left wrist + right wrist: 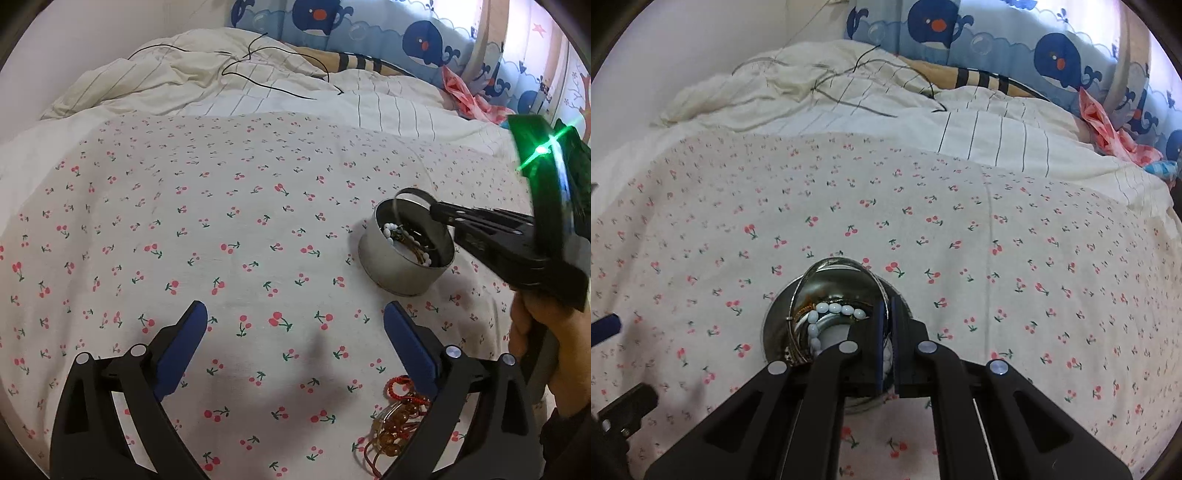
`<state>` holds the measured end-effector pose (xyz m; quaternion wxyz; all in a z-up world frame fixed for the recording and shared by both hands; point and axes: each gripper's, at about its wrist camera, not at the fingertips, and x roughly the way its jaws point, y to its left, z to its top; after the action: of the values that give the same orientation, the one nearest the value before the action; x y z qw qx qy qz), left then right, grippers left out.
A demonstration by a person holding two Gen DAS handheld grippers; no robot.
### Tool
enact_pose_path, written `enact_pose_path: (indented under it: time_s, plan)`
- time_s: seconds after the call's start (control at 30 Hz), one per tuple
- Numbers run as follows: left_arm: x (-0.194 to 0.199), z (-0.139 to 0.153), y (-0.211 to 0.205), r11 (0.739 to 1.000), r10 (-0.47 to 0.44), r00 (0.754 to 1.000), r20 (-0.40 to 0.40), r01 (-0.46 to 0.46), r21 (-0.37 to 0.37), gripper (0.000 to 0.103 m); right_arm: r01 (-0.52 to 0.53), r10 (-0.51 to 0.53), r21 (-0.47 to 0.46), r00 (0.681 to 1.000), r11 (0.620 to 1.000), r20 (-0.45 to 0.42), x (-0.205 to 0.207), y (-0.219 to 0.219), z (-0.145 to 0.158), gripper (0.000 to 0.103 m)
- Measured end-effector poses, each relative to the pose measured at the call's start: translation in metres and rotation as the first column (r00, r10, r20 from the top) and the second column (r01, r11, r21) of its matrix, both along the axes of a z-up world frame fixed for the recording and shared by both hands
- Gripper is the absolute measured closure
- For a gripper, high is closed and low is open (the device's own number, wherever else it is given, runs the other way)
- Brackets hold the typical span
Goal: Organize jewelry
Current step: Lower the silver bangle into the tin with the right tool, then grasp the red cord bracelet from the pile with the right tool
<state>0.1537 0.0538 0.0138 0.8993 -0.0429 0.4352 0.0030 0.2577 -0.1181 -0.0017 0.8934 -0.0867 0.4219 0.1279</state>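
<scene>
Right hand-held gripper (886,314) pinches a silver bangle (834,288) above the tin (402,258) — left hand-held gripper (295,314) wide, empty.

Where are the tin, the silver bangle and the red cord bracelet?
tin (388,271): left wrist view, on its outer side wall.
silver bangle (413,192): left wrist view, on the top of its band above the tin.
red cord bracelet (397,387): left wrist view, on its red loop.
</scene>
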Motion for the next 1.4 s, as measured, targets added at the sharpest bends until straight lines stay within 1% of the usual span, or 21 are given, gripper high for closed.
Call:
enact_pose_path:
  time_s: [0.03,0.1,0.13,0.2,0.27,0.3,0.33,0.37,0.43,0.5,0.53,0.6,0.7,0.73,0.87,0.93,1.03,1.07,1.13,1.3,1.4]
  plan:
    - [0.000,0.000,0.000,1.000,-0.005,1.000,-0.003,0.005,0.000,0.011,0.000,0.000,-0.004,1.000,1.000,-0.001,-0.002,0.000,-0.001,0.094]
    - [0.001,0.000,0.002,1.000,-0.004,1.000,-0.009,0.004,-0.001,0.011,0.021,-0.021,0.010,0.999,1.000,0.048,-0.015,-0.007,0.008,0.069]
    - [0.001,0.000,0.003,1.000,-0.003,1.000,-0.012,0.003,-0.005,0.011,0.023,-0.025,0.038,0.997,0.999,0.069,-0.026,-0.014,0.014,0.066]
    - [0.001,0.000,0.006,1.000,-0.005,1.000,-0.023,0.004,-0.018,0.011,-0.004,-0.002,0.088,0.997,0.996,0.076,-0.051,-0.025,0.023,0.064]
    - [0.002,-0.003,0.007,0.997,-0.056,0.996,-0.063,0.052,-0.064,0.011,-0.082,0.073,0.143,0.995,0.986,0.068,-0.088,-0.037,0.027,0.060]
    - [0.002,-0.004,0.007,0.993,-0.086,0.993,-0.078,0.079,-0.089,0.011,-0.120,0.113,0.159,0.992,0.980,0.053,-0.101,-0.039,0.025,0.059]
    - [0.002,-0.004,0.007,0.992,-0.096,0.992,-0.081,0.088,-0.096,0.011,-0.185,0.182,0.178,0.983,0.967,0.028,-0.120,-0.041,0.020,0.059]
    - [0.002,-0.004,0.007,0.992,-0.091,0.993,-0.080,0.084,-0.091,0.011,-0.225,0.226,0.175,0.974,0.958,0.015,-0.134,-0.043,0.013,0.059]
    - [0.003,-0.006,0.010,0.992,-0.081,0.993,-0.086,0.072,-0.100,0.011,-0.261,0.266,0.177,0.964,0.949,-0.006,-0.151,-0.045,0.002,0.059]
    - [0.006,-0.011,0.012,0.989,-0.077,0.992,-0.104,0.063,-0.136,0.011,-0.273,0.285,0.224,0.958,0.936,-0.024,-0.159,-0.045,-0.008,0.059]
    - [0.007,-0.014,0.014,0.988,-0.069,0.991,-0.116,0.051,-0.148,0.011,-0.283,0.296,0.217,0.954,0.934,-0.033,-0.158,-0.040,-0.011,0.059]
    - [0.009,-0.017,0.016,0.989,-0.047,0.991,-0.126,0.028,-0.148,0.011,-0.319,0.325,0.185,0.946,0.930,-0.001,-0.162,-0.027,-0.009,0.059]
    - [0.010,-0.020,0.017,0.989,-0.033,0.991,-0.129,0.014,-0.150,0.011,-0.331,0.335,0.191,0.942,0.924,0.011,-0.161,-0.016,-0.006,0.059]
    - [0.010,-0.020,0.017,0.988,-0.032,0.991,-0.130,0.012,-0.152,0.011,-0.330,0.335,0.178,0.942,0.927,0.002,-0.159,-0.011,-0.008,0.060]
    - [0.010,-0.020,0.016,0.989,-0.036,0.991,-0.130,0.016,-0.150,0.011,-0.358,0.366,0.151,0.930,0.921,-0.028,-0.162,-0.003,-0.020,0.073]
    - [0.010,-0.020,0.015,0.989,-0.036,0.991,-0.129,0.017,-0.146,0.010,-0.369,0.377,0.142,0.925,0.918,-0.036,-0.163,0.001,-0.024,0.074]
    - [0.011,-0.020,0.014,0.989,-0.041,0.990,-0.133,0.022,-0.144,0.010,-0.373,0.380,0.122,0.924,0.920,-0.038,-0.165,0.003,-0.028,0.082]
    - [0.011,-0.021,0.013,0.990,-0.042,0.990,-0.134,0.022,-0.142,0.010,-0.368,0.375,0.123,0.926,0.922,-0.036,-0.165,0.002,-0.029,0.089]
    - [0.011,-0.021,0.012,0.990,-0.044,0.990,-0.136,0.025,-0.139,0.010,-0.356,0.363,0.143,0.931,0.924,-0.028,-0.163,-0.003,-0.026,0.097]
    - [0.010,-0.021,0.010,0.990,-0.071,0.987,-0.142,0.052,-0.132,0.010,-0.290,0.301,0.285,0.954,0.914,0.007,-0.154,-0.034,-0.004,0.098]
    - [0.007,-0.020,0.002,0.978,-0.161,0.976,-0.145,0.138,-0.158,0.010,-0.221,0.226,0.306,0.974,0.926,0.020,-0.145,-0.055,0.004,0.098]
